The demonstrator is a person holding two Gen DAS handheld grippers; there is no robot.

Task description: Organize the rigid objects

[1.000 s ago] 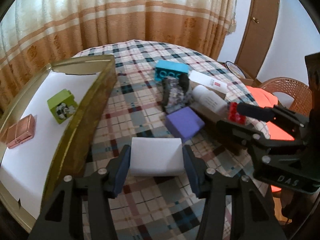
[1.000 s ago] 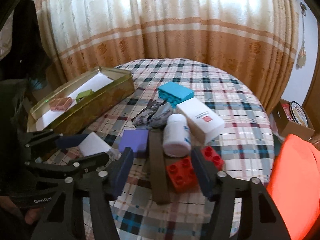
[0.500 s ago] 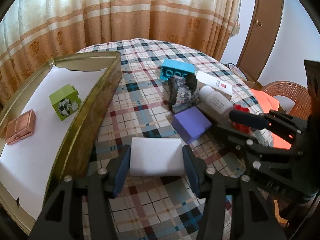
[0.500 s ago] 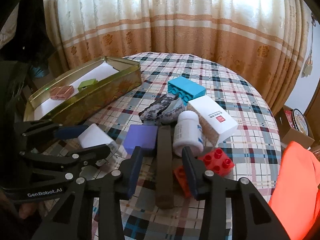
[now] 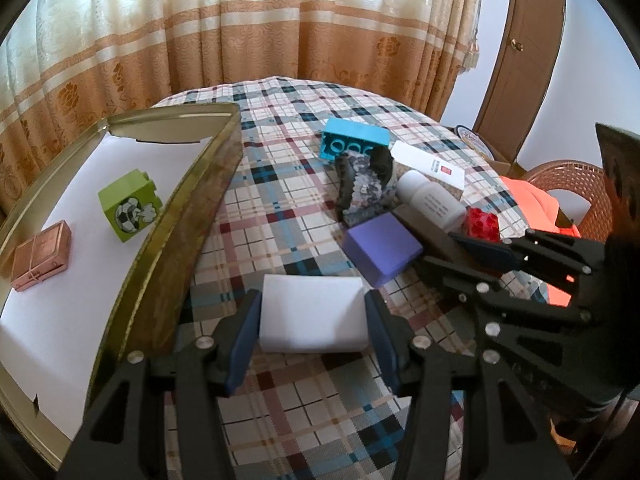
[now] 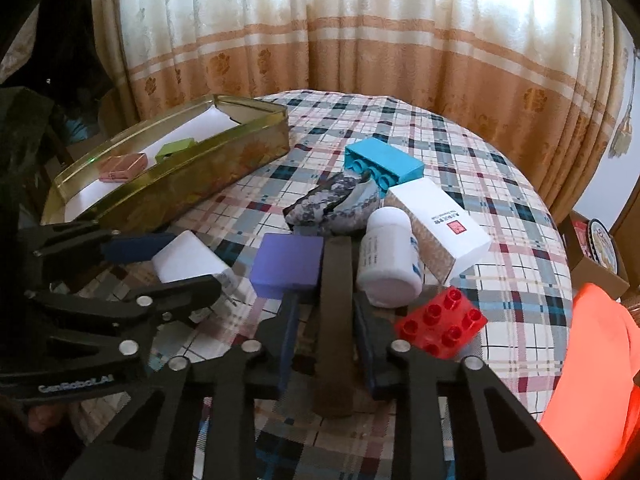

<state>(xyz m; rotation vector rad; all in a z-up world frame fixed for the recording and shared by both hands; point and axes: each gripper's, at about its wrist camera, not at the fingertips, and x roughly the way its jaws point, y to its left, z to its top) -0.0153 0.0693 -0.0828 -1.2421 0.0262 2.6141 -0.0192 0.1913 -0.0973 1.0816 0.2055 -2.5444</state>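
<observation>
My left gripper [image 5: 312, 300] is shut on a white block [image 5: 312, 312] just above the checked tablecloth, beside the gold tin [image 5: 180, 216]. A green cube [image 5: 130, 204] and a pink box [image 5: 40, 254] lie in the tin. My right gripper [image 6: 324, 300] is closing its jaws around a dark brown bar [image 6: 334, 320]. A gap still shows between the bar and the left finger. Around the bar lie a purple block [image 6: 286, 264], a white bottle [image 6: 386, 260] and a red brick [image 6: 440, 324].
Farther back lie a blue brick [image 6: 384, 162], a white carton [image 6: 440, 228] and a patterned fabric piece [image 6: 332, 204]. An orange cloth [image 6: 600, 360] lies at the table's right edge, over a wicker chair [image 5: 568, 172]. Curtains hang behind the round table.
The right jaws have narrowed from wide apart to close around the brown bar. The red brick, earlier between them, now lies outside the right finger. The left gripper has kept still.
</observation>
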